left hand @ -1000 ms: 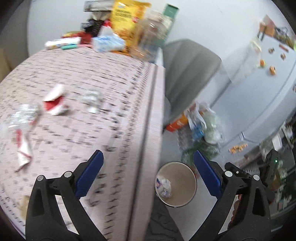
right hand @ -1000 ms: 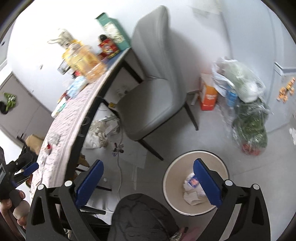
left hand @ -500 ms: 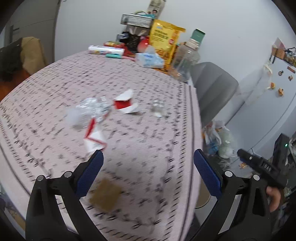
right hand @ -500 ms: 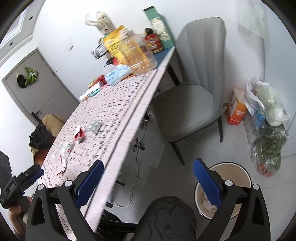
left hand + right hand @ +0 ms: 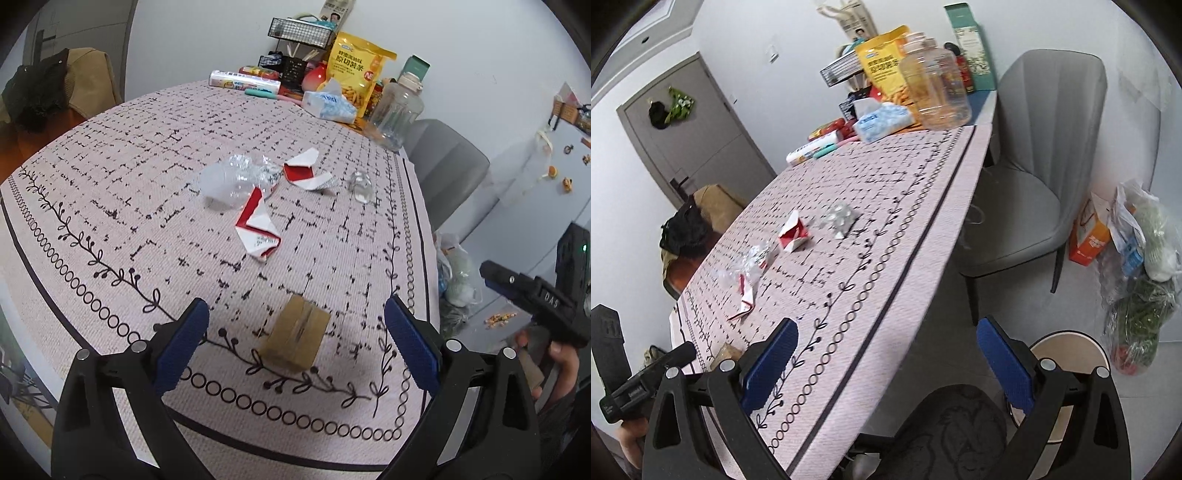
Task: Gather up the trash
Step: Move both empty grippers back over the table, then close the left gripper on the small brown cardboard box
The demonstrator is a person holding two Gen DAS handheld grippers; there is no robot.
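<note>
Both grippers stood spread wide and held nothing. From its own camera, the left gripper (image 5: 295, 343) hung over the near edge of the patterned tablecloth (image 5: 110, 184), and a small brown cardboard piece (image 5: 295, 341) lay flat between its blue pads. At twelve o'clock from that piece lay a red-and-white torn carton scrap (image 5: 257, 230); beyond it, a crumpled clear plastic wrapper (image 5: 236, 181). A second red-and-white scrap (image 5: 304, 173) sat at two o'clock from the wrapper, with a small clear plastic bit (image 5: 360, 186) near the table's right border. The right gripper (image 5: 886, 365) was off the table's right side, above the floor, and the round bin (image 5: 1071, 354) showed behind its right finger. A grey chair (image 5: 1027, 177) stood at one o'clock.
</note>
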